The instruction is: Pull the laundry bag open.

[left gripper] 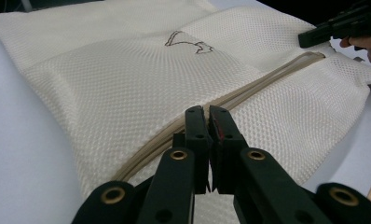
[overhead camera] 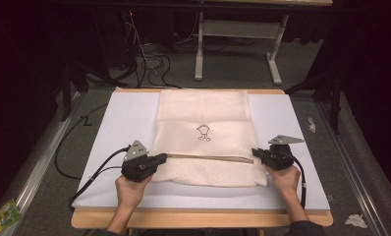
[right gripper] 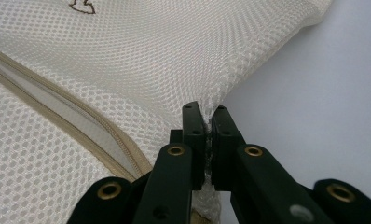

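A cream mesh bag with a small dark emblem lies flat on a white board. A beige zipper runs across it near the front. My left gripper is shut at the zipper's left end, its jaws closed right over the zipper line; the pull is hidden. My right gripper is shut on the bag's right edge, with mesh pinched and pulled up between the jaws. The right gripper also appears far off in the left gripper view.
The board rests on a wooden table. Black cables trail off the left side to the floor. A grey table frame stands behind. Paper scraps and a green packet lie on the carpet.
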`<state>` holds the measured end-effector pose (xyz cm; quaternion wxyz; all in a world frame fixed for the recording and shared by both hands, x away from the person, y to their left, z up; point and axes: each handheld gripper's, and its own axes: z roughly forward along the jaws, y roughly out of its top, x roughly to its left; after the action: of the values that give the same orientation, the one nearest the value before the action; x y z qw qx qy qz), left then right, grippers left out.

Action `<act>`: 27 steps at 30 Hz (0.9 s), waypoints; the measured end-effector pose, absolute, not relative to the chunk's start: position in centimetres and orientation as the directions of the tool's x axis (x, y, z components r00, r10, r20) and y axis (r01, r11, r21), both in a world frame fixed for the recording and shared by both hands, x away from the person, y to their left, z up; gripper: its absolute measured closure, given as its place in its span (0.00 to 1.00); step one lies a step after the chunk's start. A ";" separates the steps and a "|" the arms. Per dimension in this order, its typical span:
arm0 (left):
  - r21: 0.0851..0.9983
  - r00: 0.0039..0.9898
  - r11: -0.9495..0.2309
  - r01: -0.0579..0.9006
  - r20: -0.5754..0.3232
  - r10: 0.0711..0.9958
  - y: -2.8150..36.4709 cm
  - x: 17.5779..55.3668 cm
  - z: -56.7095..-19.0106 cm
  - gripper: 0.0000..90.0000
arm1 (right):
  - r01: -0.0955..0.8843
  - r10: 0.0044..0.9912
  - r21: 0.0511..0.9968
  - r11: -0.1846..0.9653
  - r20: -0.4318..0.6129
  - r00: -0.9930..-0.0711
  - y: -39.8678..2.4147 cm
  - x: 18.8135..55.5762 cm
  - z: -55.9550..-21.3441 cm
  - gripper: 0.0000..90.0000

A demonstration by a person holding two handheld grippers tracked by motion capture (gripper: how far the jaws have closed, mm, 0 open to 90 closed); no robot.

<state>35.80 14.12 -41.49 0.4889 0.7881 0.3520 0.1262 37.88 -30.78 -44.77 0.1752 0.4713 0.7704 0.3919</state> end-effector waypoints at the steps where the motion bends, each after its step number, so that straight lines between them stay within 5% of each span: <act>1: 0.857 0.718 -0.272 0.437 -0.150 0.680 14.3 35.8 -41.6 0.97 | 0.592 0.864 0.767 0.248 0.102 -0.493 -30.8 37.9 -44.8 0.98; 27: 0.865 0.684 -0.214 0.454 -0.184 0.706 16.8 35.8 -42.1 0.97 | 0.590 0.870 0.766 0.254 0.085 -0.486 -30.7 38.0 -44.7 0.98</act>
<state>35.85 16.77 -42.05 0.5009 0.7689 0.3769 0.1258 38.05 -30.75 -44.71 0.1815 0.4734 0.7708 0.3857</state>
